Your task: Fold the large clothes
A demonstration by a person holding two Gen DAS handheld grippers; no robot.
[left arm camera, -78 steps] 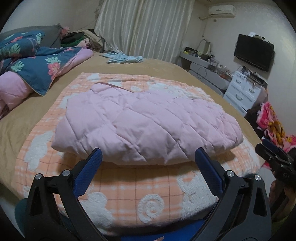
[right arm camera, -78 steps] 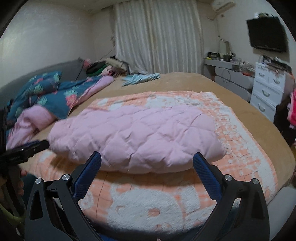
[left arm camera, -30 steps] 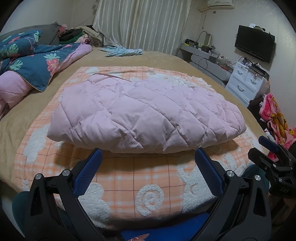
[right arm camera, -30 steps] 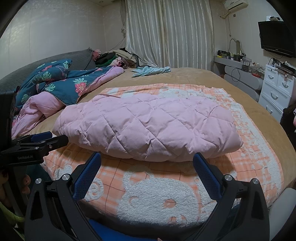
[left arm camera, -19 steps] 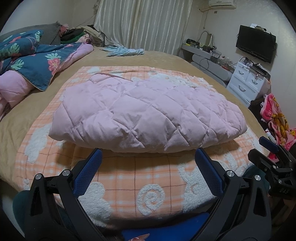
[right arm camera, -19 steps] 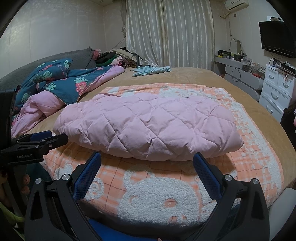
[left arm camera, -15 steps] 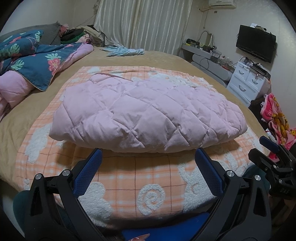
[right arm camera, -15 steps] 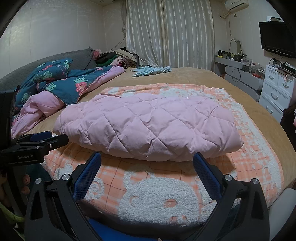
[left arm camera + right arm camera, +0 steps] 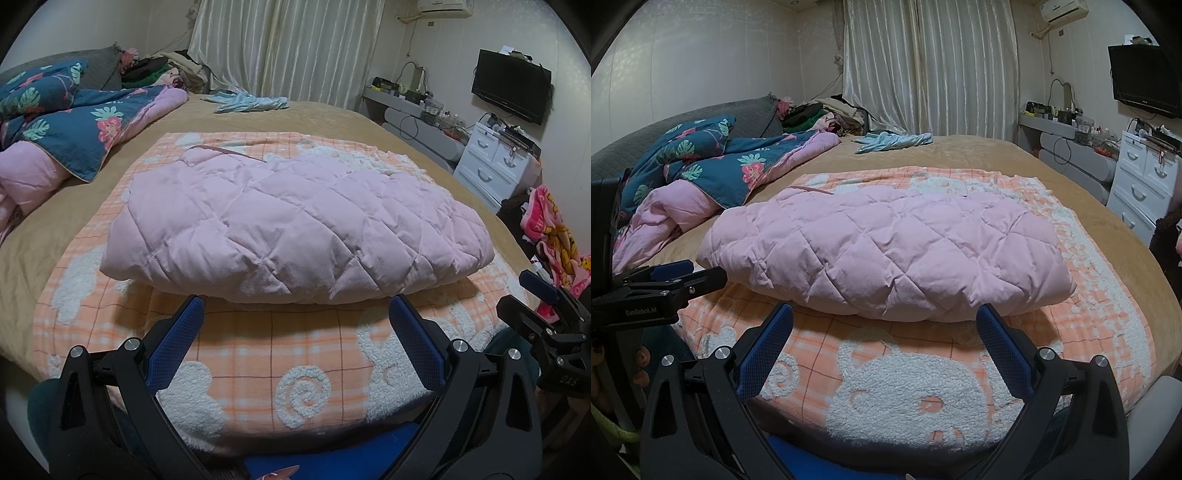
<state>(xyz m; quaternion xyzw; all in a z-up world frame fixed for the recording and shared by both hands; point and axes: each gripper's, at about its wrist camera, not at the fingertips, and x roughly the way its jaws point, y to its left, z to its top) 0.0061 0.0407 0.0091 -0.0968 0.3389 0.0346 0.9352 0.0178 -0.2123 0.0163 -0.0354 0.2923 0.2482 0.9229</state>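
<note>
The pink quilted padded jacket (image 9: 295, 229) lies folded on the orange checked fleece blanket (image 9: 295, 354), so left gripper (image 9: 295, 332) and right gripper (image 9: 884, 330) hover wide open, empty, apparently finished.

The pink jacket (image 9: 295, 225) is made of matt, diamond-quilted cloth that is puffed and finely creased, and it is laid on an orange checked blanket (image 9: 258, 350) whose white motifs are raised in a rough, curly pile. The bed cover (image 9: 979, 151) beneath is seen as smooth, matt tan fabric. Both grippers, left (image 9: 295, 317) and right (image 9: 884, 323), are built of matt black plastic with shiny metal screws, and their fingers (image 9: 177, 339) are faced with finely textured blue pads.
</note>
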